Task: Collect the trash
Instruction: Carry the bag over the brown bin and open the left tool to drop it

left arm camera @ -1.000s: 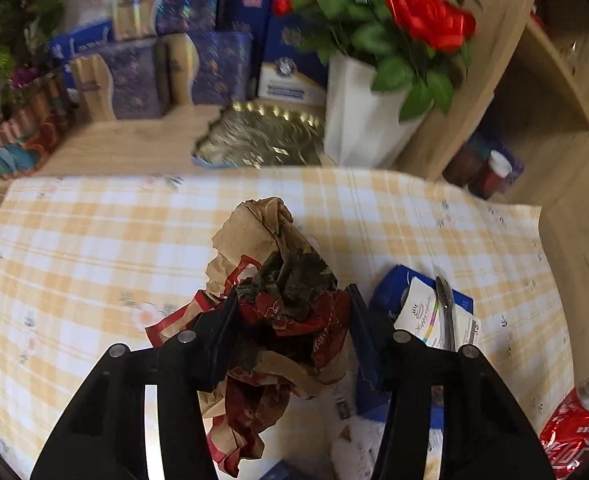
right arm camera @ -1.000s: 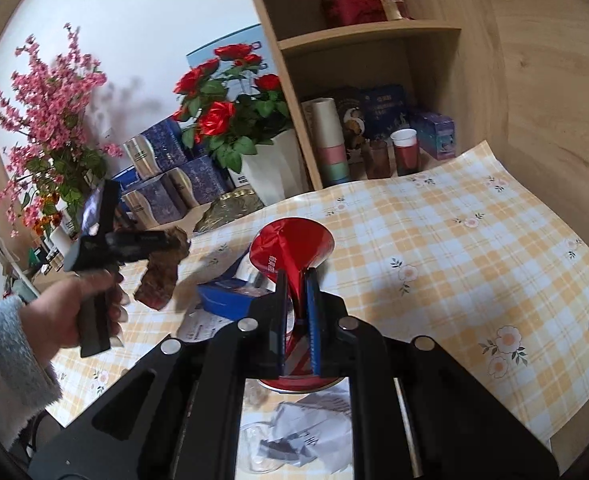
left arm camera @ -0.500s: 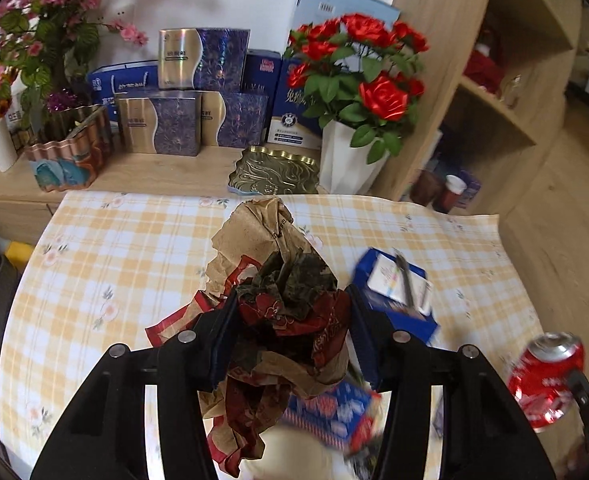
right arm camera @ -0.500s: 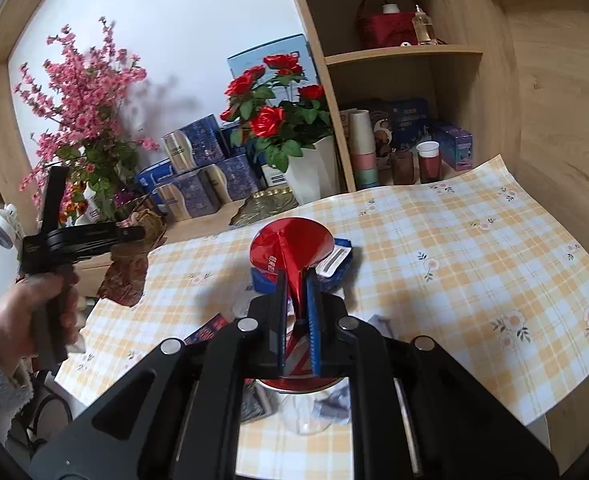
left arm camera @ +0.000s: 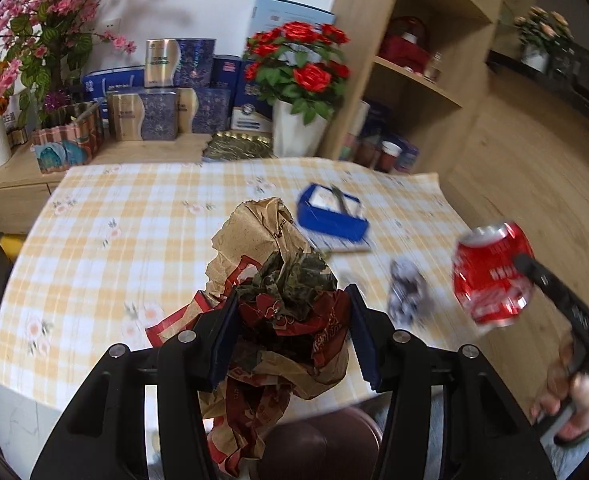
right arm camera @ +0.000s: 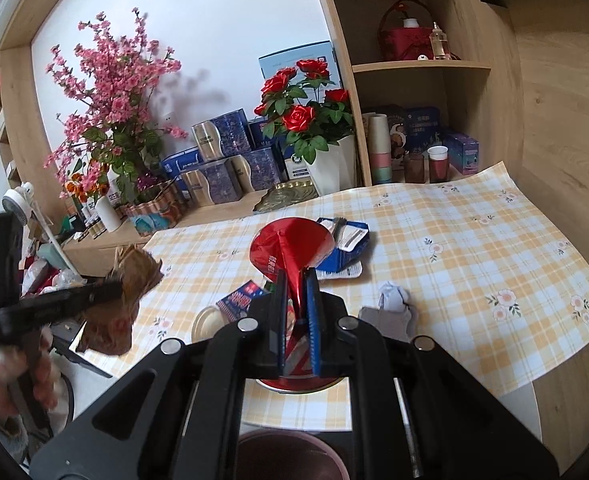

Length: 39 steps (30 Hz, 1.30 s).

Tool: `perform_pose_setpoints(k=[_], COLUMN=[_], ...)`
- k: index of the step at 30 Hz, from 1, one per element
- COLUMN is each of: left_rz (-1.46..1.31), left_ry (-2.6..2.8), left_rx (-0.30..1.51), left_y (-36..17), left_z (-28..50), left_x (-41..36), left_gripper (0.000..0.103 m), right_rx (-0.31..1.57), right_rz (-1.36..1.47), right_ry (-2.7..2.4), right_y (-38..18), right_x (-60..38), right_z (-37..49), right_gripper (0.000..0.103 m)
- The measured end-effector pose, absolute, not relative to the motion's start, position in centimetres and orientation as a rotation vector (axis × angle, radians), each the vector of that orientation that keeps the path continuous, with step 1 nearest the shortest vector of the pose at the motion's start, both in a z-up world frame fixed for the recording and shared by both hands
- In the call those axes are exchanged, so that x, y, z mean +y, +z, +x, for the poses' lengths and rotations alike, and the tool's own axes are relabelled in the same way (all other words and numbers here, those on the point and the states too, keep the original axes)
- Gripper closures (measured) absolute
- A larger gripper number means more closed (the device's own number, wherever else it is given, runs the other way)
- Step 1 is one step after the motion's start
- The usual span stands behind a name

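Observation:
My left gripper point(left arm camera: 290, 308) is shut on a crumpled brown and red paper bag point(left arm camera: 266, 240), held above the near edge of the checked table point(left arm camera: 106, 264). My right gripper point(right arm camera: 296, 276) is shut on a crushed red soda can point(right arm camera: 290, 240), its jaws pinching the flattened middle. In the left wrist view that can point(left arm camera: 490, 272) hangs at the right, off the table's corner. The right wrist view shows the bag point(right arm camera: 134, 280) at the far left, beyond the table edge. A dark red round bin point(right arm camera: 290, 456) lies just below both grippers.
On the table point(right arm camera: 474, 260) lie a blue box point(right arm camera: 346, 244), a crumpled tissue point(right arm camera: 392, 296), a grey scrap point(right arm camera: 386, 318), a blue and red packet point(right arm camera: 242, 298) and a clear lid point(right arm camera: 206, 320). Behind stand a rose vase point(right arm camera: 330, 168), boxes and wooden shelves.
Both grippers have drawn back from the table, each keeping its load. The left one swung out past the table's left edge with the bag. The bin has come into view below.

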<state>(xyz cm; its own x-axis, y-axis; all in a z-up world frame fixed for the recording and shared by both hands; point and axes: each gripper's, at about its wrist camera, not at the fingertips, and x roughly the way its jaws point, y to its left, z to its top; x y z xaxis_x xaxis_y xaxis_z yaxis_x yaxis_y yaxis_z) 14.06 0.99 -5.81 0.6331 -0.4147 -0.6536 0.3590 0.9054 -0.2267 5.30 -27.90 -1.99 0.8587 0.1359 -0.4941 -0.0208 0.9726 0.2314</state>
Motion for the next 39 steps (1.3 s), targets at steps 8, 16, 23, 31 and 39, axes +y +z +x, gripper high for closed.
perform_pose_setpoints(k=[8,16,23,31,39], left_rz=[-0.043,0.056,0.149,0.187,0.283], left_ry=[-0.548,-0.676,-0.756,-0.749,-0.737], left_rx=[0.786,0.891,1.053,1.259,1.376], left_y=[-8.6,-13.5,-19.3,-25.4,-32.0], left_z=[6.8,2.3,0.9,3.8,5.5], left_x=[-0.8,-3.7,-6.1,-8.0,-10.9], left_gripper=[0.053,0.053,0.053,0.052,0.051], right_rx=[0.53,0.53,0.553,0.604,0.629], right_rz=[0.235,0.249,0.248,0.293,0.313], right_ry=[0.087,0.101,0.117,0.118,0.099], right_y=[-2.4,-3.3,-5.1,-8.1,-9.7], right_x=[-27.9,-28.0,-28.2,-29.4,-31.0], right_z=[2.2,-0.1,-1.0,-1.1,-1.7], right_gripper=[0.091,0.091,0.091,0.091,0.091])
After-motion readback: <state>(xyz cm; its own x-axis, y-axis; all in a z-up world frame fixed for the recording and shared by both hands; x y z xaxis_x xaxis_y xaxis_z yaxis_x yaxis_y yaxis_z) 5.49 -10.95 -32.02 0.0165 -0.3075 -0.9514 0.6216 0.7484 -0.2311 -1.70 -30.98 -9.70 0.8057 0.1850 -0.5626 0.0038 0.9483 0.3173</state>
